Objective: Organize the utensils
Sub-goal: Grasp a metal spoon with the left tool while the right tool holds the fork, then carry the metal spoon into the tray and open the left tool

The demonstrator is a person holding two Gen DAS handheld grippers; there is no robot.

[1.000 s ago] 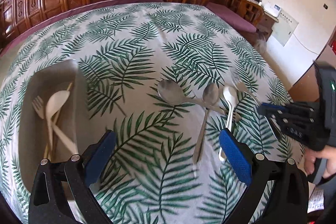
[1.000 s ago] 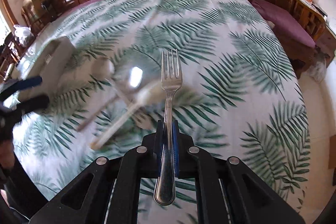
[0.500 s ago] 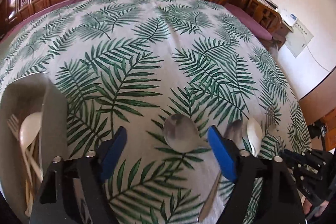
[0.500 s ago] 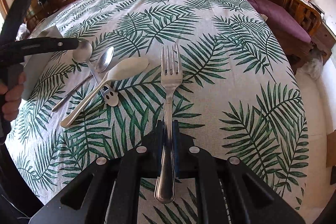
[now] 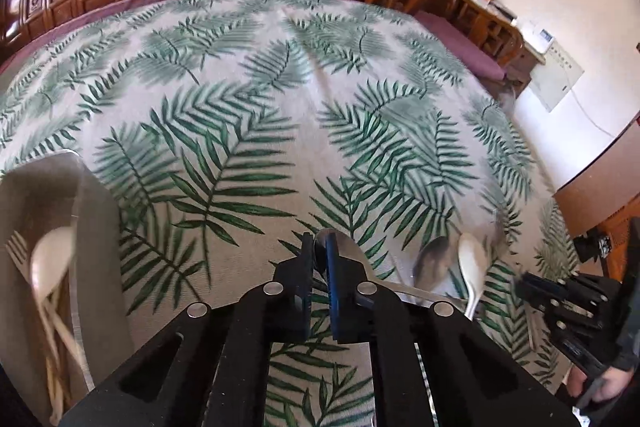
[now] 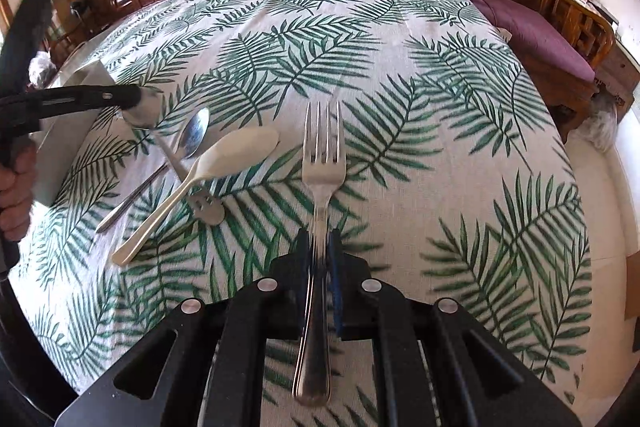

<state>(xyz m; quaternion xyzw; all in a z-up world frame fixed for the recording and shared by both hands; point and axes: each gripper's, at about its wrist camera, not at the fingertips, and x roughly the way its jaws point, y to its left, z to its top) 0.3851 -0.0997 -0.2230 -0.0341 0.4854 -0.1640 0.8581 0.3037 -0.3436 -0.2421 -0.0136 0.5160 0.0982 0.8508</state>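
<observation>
- Grey tray (image 5: 94, 267) lies to the left of the left claw (image 5: 319, 251), on the leaf-print surface (image 5: 248, 115); a white plastic spoon (image 5: 48, 255) and a fork (image 5: 16, 251) already lie inside it, along with some pale sticks I cannot identify.
- Closed tight, the left claw has its blue pads on the bowl of the large steel spoon (image 6: 142, 111). From the right wrist view the tip sits at the bowl's rim, and the spoon's handle runs back under the other utensils.
- Judged from its polish, that bowl is slick and curved, a poor place to pinch; it could squirt out or pivot. The flat handle would hold better, though it is buried in the pile.
- Just right of the left claw lie a smaller steel spoon (image 6: 196, 133) and a white spoon (image 6: 236, 157), crossing the large spoon's handle. Lifting the large one may drag or flip these light pieces.
- Further right, the right claw (image 6: 319, 247) is clamped on a steel fork (image 6: 322, 167), gripping the neck of the handle with tines pointing ahead and the handle end hanging back beneath the claw.
- Steel of this kind is stiff and moderately heavy, so the fork should stay put in that grip; its tines hang just above the surface.
- Both held pieces probably go to the tray, well off to the left of the right claw.
</observation>
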